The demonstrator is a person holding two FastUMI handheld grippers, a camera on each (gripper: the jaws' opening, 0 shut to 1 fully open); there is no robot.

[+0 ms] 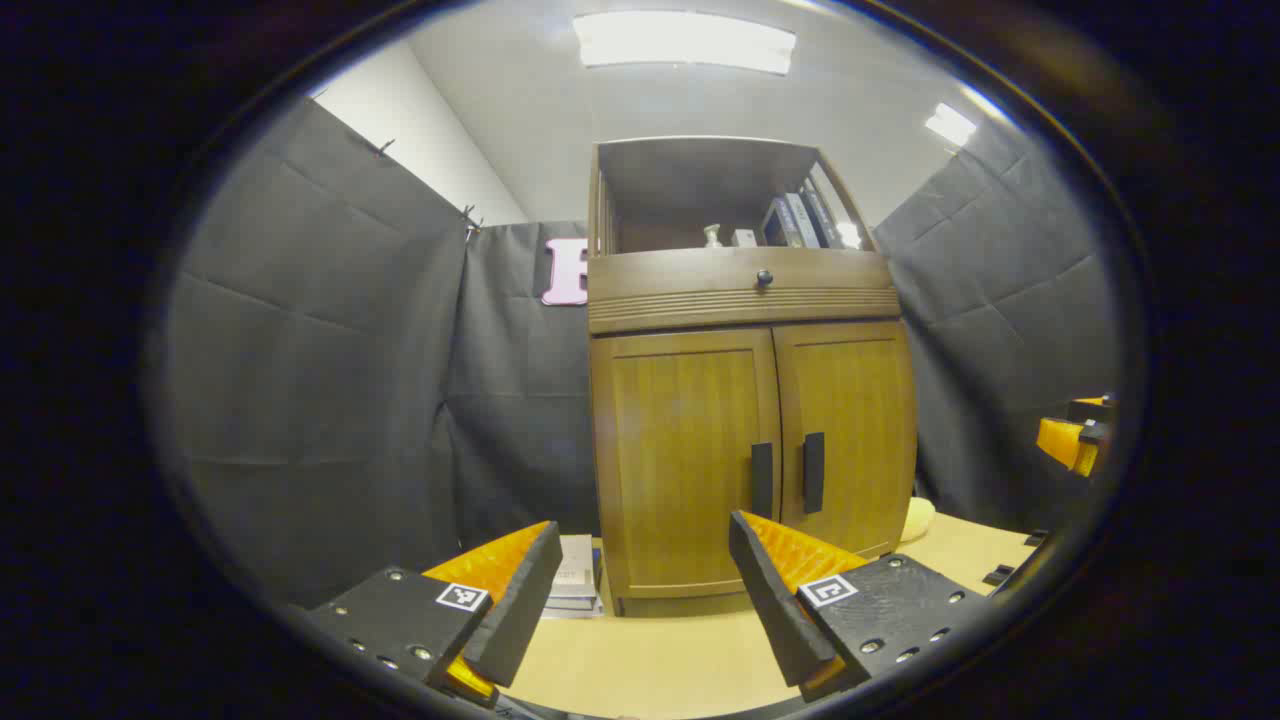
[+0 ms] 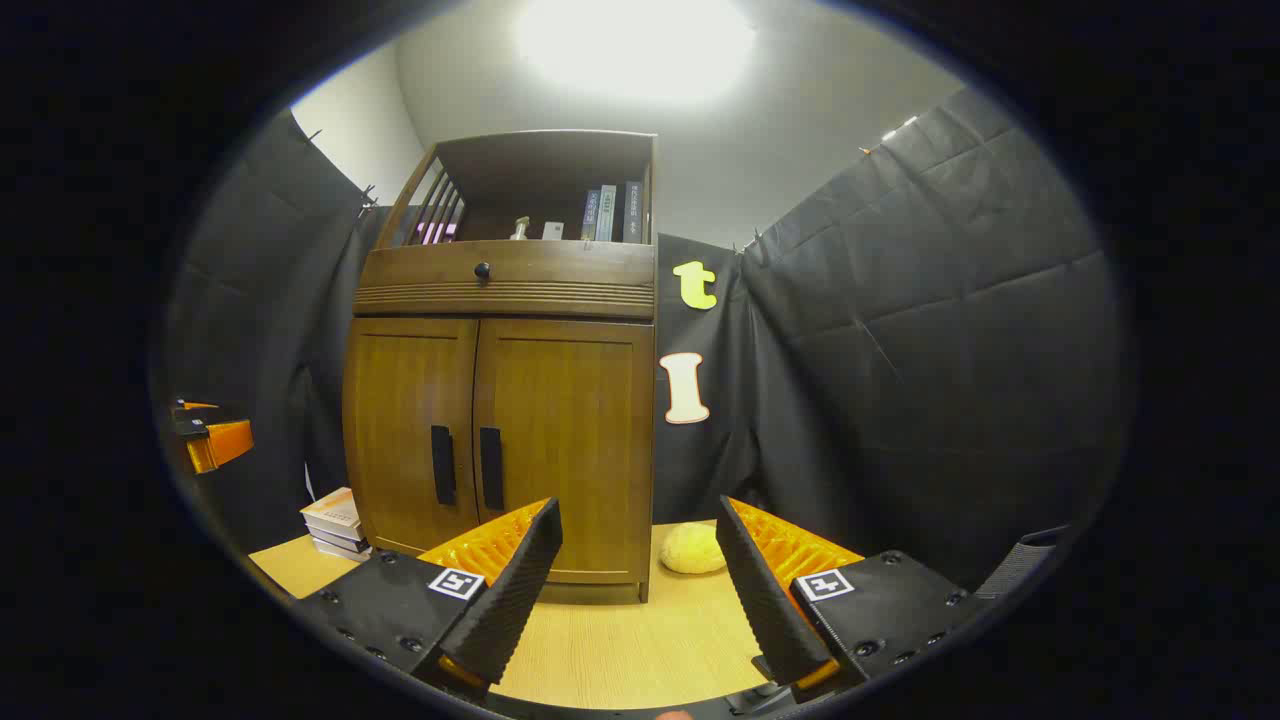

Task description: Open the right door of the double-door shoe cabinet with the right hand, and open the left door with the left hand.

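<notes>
The shoe cabinet (image 1: 745,440) is stood upright at the back of the desk (image 1: 660,660), long axis vertical, front turned toward both grippers. Brown wood w/ visible grain, taller than wide. Both doors are shut: left door (image 1: 685,460) and right door (image 1: 850,435), each a framed panel. Two black bar handles are mounted vertically, side by side at the centre seam, the left handle (image 1: 762,480) and right handle (image 1: 813,472). A drawer w/ a small dark knob (image 1: 764,277) is set above the doors, and an open shelf on top is stocked w/ books (image 1: 800,220) and a couple small items, too small to make out.

Left gripper (image 1: 640,585): jaws spread wide, nothing held, kept well short of the cabinet. Right gripper (image 2: 638,575): same deal, jaws wide apart and empty, also well back.

Other stuff: a stack of books (image 2: 335,520) is laid on the desk just beside the cabinet's left side, and a pale yellow roundish thing (image 2: 692,548) is sat near its right front corner. Nothing is seen btwn the grippers and the handles.
</notes>
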